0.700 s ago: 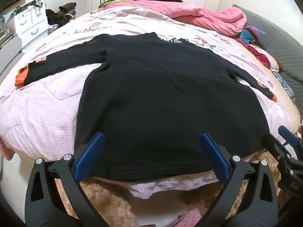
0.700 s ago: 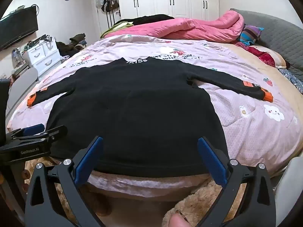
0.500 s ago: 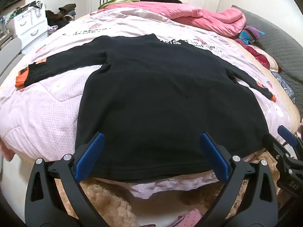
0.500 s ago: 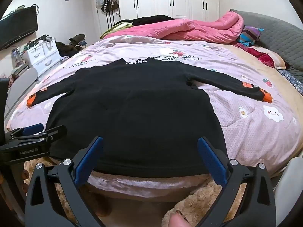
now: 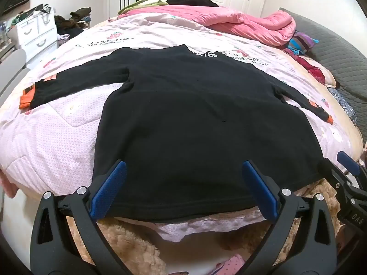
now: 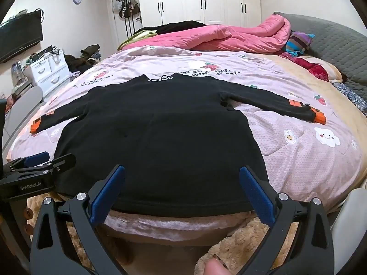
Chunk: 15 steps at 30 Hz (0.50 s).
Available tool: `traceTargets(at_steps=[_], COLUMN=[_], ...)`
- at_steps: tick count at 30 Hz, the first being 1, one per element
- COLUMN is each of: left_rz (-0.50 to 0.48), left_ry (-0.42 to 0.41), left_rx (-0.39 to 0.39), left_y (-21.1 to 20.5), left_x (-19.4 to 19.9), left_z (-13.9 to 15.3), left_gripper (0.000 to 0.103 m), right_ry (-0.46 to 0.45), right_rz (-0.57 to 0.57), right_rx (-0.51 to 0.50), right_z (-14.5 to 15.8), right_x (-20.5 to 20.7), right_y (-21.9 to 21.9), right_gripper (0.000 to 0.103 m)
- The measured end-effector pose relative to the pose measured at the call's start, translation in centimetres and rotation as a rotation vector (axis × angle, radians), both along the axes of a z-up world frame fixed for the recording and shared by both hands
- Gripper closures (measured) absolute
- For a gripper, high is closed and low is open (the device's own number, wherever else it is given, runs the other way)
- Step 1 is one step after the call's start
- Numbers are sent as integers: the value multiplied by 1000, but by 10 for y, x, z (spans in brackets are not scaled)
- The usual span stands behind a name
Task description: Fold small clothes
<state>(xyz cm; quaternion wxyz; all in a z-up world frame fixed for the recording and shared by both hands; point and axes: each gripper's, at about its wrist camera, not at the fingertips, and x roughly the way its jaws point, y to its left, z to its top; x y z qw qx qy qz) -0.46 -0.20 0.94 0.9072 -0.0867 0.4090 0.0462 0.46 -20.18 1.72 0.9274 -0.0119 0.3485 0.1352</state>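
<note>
A black long-sleeved top (image 5: 201, 119) (image 6: 156, 133) with orange cuffs lies flat on the pink bedspread (image 5: 45, 142) (image 6: 309, 160), sleeves spread to both sides, hem at the near edge of the bed. My left gripper (image 5: 183, 171) hovers open just above the hem, left of its middle, nothing between its blue pads. My right gripper (image 6: 182, 176) is open too, over the hem further right. Each gripper shows at the edge of the other's view: the right gripper (image 5: 344, 178) and the left gripper (image 6: 39, 162).
A pink duvet (image 6: 218, 39) and folded clothes are heaped at the far end of the bed. Coloured pillows (image 6: 298, 41) and a grey headboard (image 6: 339, 36) are at the right. A white drawer unit (image 6: 48, 68) stands left. A tan fluffy rug (image 5: 128, 240) lies below the bed edge.
Both views have crept slightly; the top sits a little lower and nearer in the left wrist view. The jaws stay wide and the garment has not moved.
</note>
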Motion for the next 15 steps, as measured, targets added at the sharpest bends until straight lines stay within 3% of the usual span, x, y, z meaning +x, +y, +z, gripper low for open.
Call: traceTargets(at_steps=[15], left_rz=[-2], left_ry=[-5], left_rx=[-1], left_y=[1], left_x=[0], left_z=[0], left_gripper=[9], right_ry=[-3], right_rz=[-5], right_rx=[-7], right_z=[1], right_x=[-3], right_y=[1], right_gripper=[4])
